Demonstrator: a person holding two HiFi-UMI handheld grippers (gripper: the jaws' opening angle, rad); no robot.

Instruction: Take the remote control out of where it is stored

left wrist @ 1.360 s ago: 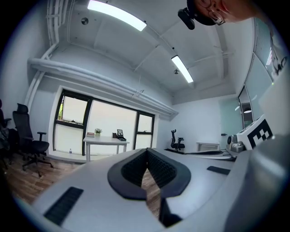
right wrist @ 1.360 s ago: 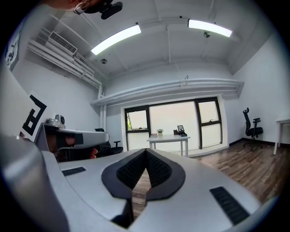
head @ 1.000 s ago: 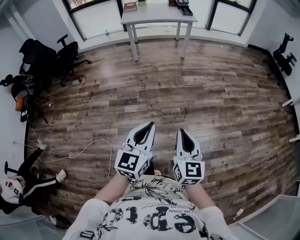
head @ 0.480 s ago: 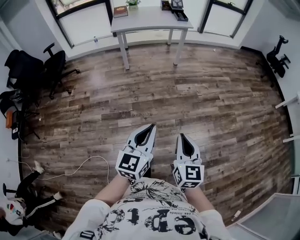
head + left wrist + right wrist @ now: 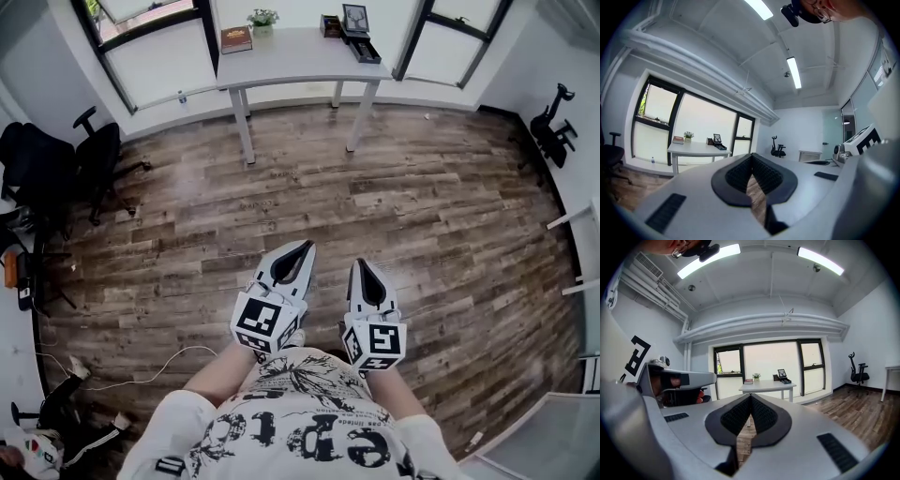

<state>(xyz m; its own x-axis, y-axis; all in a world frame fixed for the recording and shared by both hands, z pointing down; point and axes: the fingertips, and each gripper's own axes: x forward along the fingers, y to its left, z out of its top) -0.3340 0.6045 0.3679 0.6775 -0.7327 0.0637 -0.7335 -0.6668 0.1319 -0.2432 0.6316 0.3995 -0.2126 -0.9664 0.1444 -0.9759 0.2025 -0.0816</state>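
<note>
- Head view: plank floor, spread beneath both grippers.
- White table, by the windows, well apart from the grippers.
- Left gripper: jaws together, nothing between.
- Right gripper: jaws together, nothing between.
- Remote control: cannot be made out.

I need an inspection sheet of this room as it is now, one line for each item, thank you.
Surface: white table by the windows, far from the person.
Job's things: remote control not seen; black tray on the table, contents too small to tell.
Clutter: book, plant, picture frame on the table.
Grippers: left gripper and right gripper shut, empty, held over the floor.
Cables: white cable on the floor.
Surroundings: wooden floor, office chairs.
</note>
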